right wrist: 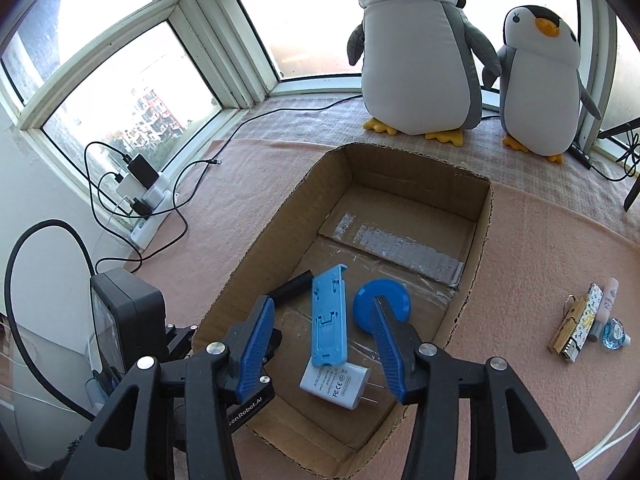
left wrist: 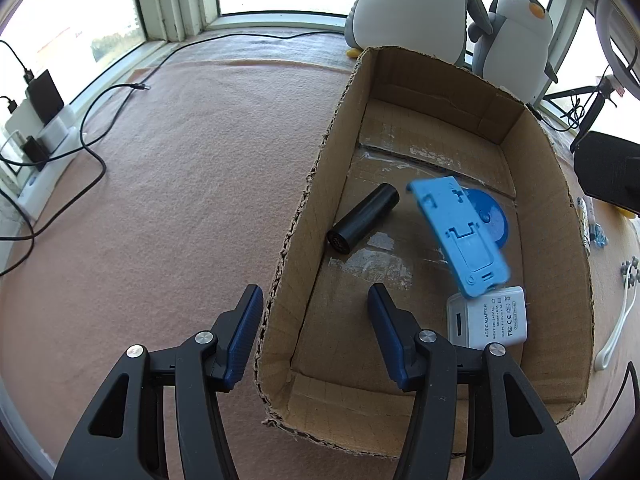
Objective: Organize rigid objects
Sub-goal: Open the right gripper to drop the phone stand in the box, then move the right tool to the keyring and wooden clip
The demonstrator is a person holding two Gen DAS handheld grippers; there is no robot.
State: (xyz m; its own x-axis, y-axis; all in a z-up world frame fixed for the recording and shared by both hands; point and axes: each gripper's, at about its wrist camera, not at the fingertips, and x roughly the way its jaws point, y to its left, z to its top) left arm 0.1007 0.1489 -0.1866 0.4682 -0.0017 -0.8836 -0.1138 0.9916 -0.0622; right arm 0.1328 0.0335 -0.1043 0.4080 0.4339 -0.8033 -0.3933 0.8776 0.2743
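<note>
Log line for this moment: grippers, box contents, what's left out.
left gripper open, empty | right gripper open, empty | cardboard box: black cylinder, blue plate, blue disc, white adapter | small items outside

Blues and browns in front of my claws

My left claw and right claw wear ribbed blue pads on black frames — below, a brown cardboard box holds a light-blue bracket, darker blue disc, black cylinder and white adapter with black print, on a pink surface.

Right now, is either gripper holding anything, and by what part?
Nothing is held. Left gripper and right gripper both have open jaws; the blue plastic plate lies loose in the cardboard box.
</note>
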